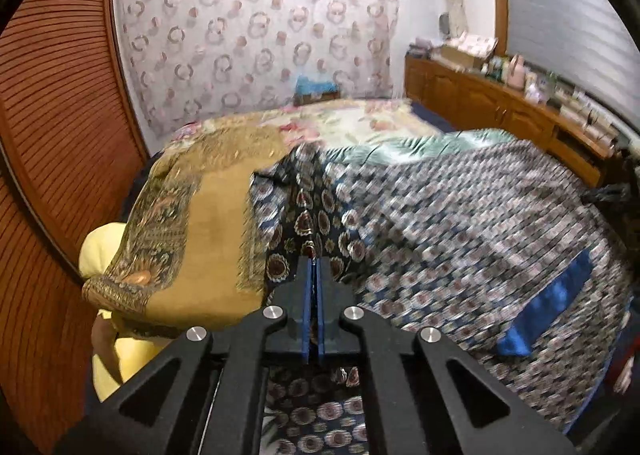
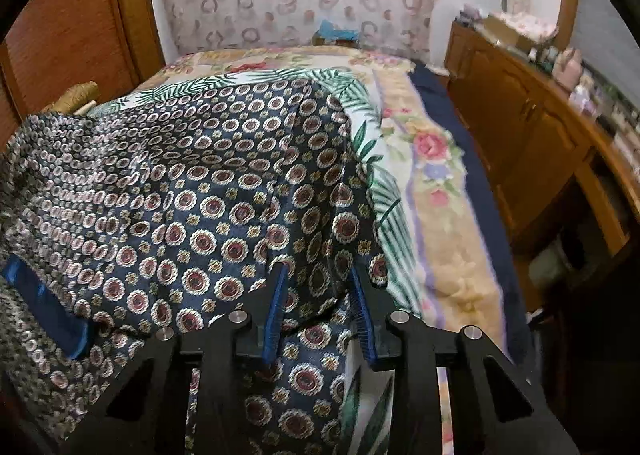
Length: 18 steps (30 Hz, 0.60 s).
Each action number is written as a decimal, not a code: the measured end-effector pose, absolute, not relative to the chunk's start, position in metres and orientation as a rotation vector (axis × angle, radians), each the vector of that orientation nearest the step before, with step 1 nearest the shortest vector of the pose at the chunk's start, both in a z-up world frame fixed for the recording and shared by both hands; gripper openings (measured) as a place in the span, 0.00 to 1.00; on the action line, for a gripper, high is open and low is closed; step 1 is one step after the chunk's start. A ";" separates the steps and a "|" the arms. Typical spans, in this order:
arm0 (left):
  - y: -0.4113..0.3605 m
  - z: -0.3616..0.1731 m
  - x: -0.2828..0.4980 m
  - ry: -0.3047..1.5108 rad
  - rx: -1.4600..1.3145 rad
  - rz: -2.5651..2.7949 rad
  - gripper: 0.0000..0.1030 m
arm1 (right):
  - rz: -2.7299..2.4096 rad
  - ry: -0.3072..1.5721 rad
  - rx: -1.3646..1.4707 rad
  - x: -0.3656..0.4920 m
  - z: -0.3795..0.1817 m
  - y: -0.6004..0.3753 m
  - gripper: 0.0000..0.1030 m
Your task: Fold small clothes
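Patterned garment [image 2: 208, 191] lies on the bed [image 2: 452, 255]; left gripper [image 1: 313, 261] fingers pinch it, right gripper [image 2: 320, 275] fingers straddle a fold, not clamped.

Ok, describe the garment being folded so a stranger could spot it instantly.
Find the bed with its floral blanket. On its near end lies the navy garment, over a palm-leaf cloth. Only it has maroon-and-white ring medallions, plus a bright blue band.
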State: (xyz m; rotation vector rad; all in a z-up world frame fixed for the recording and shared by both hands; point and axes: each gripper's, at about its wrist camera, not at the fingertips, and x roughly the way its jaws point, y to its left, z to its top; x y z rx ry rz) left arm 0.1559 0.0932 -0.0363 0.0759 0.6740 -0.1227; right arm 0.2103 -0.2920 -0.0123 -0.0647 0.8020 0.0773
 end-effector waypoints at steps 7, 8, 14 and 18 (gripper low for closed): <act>0.084 -0.014 0.143 0.632 -0.002 -0.210 0.02 | 0.128 0.780 -0.110 0.213 -0.010 -0.272 0.01; 0.082 -0.011 0.139 0.624 -0.019 -0.229 0.02 | 0.136 0.762 -0.108 0.209 -0.006 -0.271 0.01; 0.074 0.013 0.111 0.557 -0.064 -0.272 0.02 | 0.172 0.673 -0.057 0.187 0.019 -0.277 0.01; 0.078 0.029 0.094 0.518 -0.083 -0.279 0.02 | 0.192 0.618 -0.043 0.163 0.042 -0.281 0.01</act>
